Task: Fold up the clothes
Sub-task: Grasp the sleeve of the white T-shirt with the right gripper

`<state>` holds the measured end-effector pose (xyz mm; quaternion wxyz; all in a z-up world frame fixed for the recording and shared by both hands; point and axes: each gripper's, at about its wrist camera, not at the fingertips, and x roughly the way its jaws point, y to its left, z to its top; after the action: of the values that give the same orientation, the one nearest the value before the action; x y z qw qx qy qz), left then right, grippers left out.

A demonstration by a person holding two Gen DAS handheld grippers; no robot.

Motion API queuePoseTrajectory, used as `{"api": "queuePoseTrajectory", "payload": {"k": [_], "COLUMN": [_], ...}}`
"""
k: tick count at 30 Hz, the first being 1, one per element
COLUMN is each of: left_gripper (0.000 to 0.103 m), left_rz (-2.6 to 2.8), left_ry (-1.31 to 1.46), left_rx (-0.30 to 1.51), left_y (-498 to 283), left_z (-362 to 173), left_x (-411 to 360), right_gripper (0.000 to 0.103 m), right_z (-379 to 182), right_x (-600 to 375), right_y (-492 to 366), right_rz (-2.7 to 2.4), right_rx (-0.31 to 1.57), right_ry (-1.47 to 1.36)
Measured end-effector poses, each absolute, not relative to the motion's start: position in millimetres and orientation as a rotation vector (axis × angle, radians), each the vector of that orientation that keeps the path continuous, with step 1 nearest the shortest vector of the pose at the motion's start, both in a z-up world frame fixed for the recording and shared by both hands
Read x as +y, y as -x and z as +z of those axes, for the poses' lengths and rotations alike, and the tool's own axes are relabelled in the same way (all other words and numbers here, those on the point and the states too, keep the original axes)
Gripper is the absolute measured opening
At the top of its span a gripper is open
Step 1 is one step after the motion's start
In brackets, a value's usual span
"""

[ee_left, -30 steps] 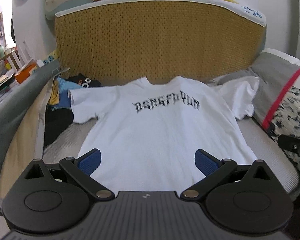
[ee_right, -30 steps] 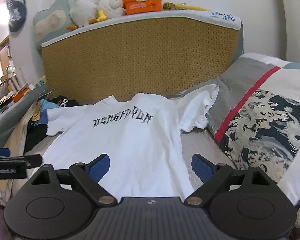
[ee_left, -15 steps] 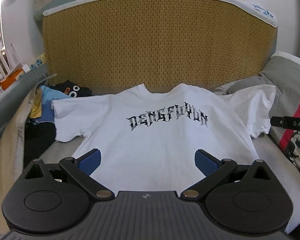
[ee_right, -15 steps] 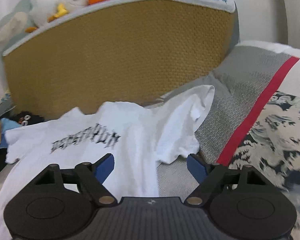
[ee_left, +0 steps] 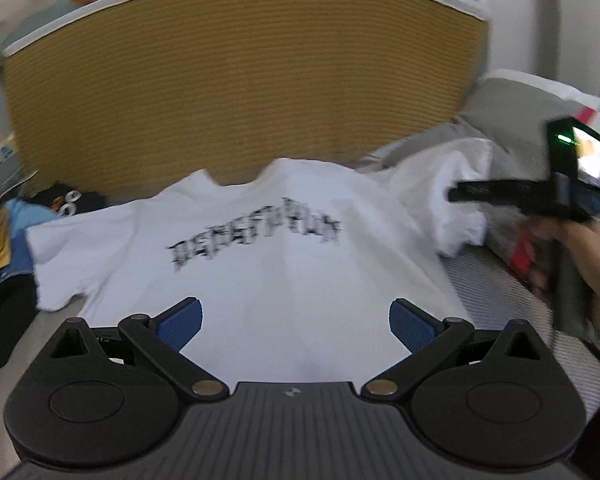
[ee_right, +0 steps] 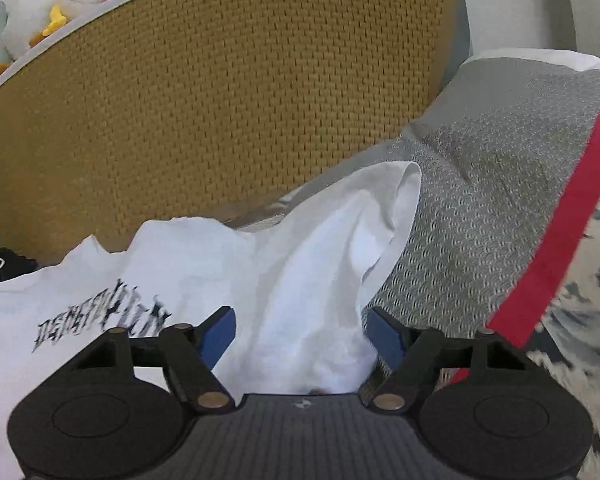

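A white T-shirt [ee_left: 276, 264] with black lettering lies face up on the bed, collar toward the headboard. My left gripper [ee_left: 294, 322] is open and empty above the shirt's lower middle. My right gripper [ee_right: 302, 332] is open, its blue pads [ee_right: 220, 334] on either side of the shirt's right sleeve [ee_right: 340, 248], which drapes up against a pillow. The right gripper also shows in the left wrist view [ee_left: 456, 194], at that sleeve [ee_left: 452, 196].
A woven yellow headboard [ee_left: 236, 92] stands behind the shirt, with plush toys [ee_right: 40, 4] on top. A grey pillow with a red stripe [ee_right: 520, 208] lies at the right. Dark and blue clothes [ee_left: 16, 232] are piled at the left.
Both grippers moved forward toward the headboard. The right gripper reached the right sleeve and its jaws narrowed around it. The left gripper stayed open.
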<state>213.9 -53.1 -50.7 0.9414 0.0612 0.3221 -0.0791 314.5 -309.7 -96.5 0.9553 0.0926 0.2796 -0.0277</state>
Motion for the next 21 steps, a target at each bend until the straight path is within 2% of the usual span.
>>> {"api": "queuePoseTrajectory", "payload": {"k": [5, 14, 19, 20, 21], "left_gripper": [0.103, 0.103, 0.103, 0.103, 0.103], "left_rz": [-0.241, -0.368, -0.356, -0.346, -0.341], "left_ry": [-0.159, -0.153, -0.077, -0.069, -0.067], "left_rx": [0.659, 0.681, 0.706, 0.719, 0.726], "left_y": [-217, -251, -257, -258, -259], "left_z": [-56, -81, -94, -97, -99], "left_x": [-87, -145, -150, -150, -149], "right_gripper": [0.074, 0.055, 0.022, 0.021, 0.013], "right_z": [-107, -125, -132, -130, -127], "right_x": [-334, -345, -338, -338, -338], "right_y": [-334, -358, -364, -364, -364], "right_rz": [-0.066, -0.001, -0.037, -0.043, -0.038], "right_rx": [0.575, 0.644, 0.639, 0.635, 0.625], "right_ry": [-0.248, -0.325, -0.258, -0.261, -0.270]}}
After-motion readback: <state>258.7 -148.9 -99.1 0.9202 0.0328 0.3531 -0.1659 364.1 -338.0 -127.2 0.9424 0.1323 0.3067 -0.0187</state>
